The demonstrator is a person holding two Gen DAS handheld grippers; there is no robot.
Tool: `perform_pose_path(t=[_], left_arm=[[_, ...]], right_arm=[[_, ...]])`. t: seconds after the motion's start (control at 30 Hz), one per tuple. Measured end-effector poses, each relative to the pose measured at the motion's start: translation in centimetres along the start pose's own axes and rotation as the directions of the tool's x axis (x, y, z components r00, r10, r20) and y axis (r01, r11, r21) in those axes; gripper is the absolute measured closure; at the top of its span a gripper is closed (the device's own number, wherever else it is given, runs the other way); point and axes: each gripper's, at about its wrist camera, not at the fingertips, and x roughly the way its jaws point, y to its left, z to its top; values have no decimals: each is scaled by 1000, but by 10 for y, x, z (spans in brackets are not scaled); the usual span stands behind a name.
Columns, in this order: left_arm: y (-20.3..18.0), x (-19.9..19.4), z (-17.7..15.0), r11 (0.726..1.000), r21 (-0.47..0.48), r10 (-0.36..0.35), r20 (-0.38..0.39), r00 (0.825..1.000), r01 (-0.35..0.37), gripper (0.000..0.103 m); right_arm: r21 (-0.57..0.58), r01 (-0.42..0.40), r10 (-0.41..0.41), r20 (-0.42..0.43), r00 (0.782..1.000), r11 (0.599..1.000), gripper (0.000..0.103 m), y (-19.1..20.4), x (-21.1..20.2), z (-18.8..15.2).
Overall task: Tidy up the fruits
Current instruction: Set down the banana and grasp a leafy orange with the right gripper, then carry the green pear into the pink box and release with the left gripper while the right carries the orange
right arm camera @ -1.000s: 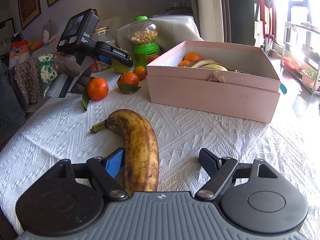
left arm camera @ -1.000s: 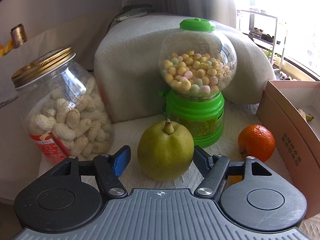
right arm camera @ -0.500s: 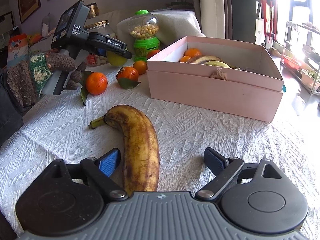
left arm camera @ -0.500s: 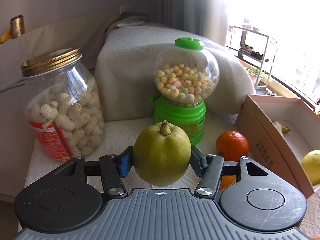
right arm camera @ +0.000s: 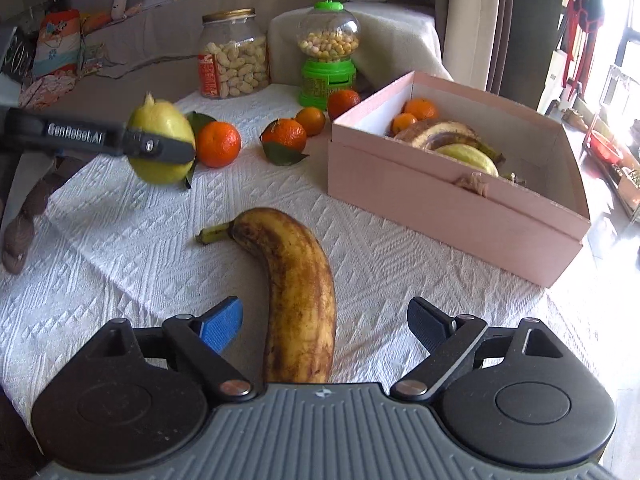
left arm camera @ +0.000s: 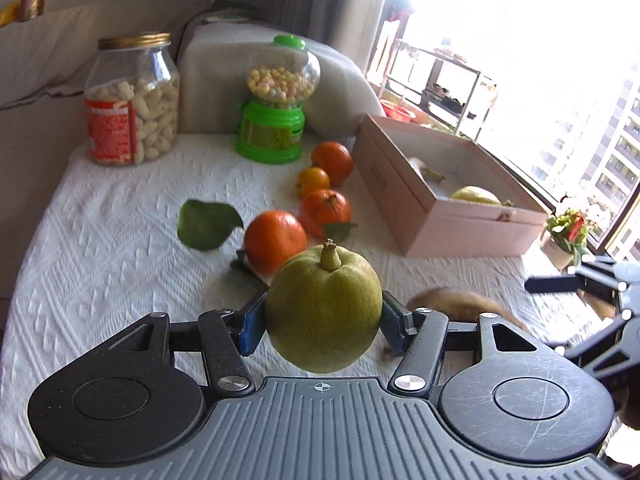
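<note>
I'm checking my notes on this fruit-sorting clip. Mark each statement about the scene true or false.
1. The left gripper holds a pear off the cloth. True.
2. The right gripper is shut on the banana. False: its pads stand clear of the banana lying between them.
3. The pink box is empty. False: it holds oranges and bananas.
4. Four oranges lie on the cloth outside the box. True.
5. The peanut jar has lost its lid. False: a gold lid is on.

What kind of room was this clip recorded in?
Probably a home living room: a cloth-covered table with a peanut jar and candy dispenser, a covered sofa behind, a large window beside it.
</note>
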Motion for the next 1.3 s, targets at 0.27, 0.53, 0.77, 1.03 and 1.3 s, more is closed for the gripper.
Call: perform_pose_path(t=[0.27,0.53,0.77,1.03,1.3], left_arm=[[-4,-14,-28,1000,-19,-21,10,1000,21,39],[6,-18,-36,997,-61,-53,38,998,55,39],[10,-19,-38,994,-80,-71,48,996,75,39],[6,-18,-36,996,-73,-48,37,998,50,39],[6,-14,-35,996,-75,-38,34,999,40,39]], right_arm=[[-119,-37,51,115,992,992,38,35,-1,91],[-66,-62,54,-116,992,996,42,45,103,156],[-99,31,-45,-146,988,995,43,46,130,162],[-160,-13,-14,-169,985,987,48,40,129,159],[-234,-28,-13,-174,985,972,52,43,140,155]])
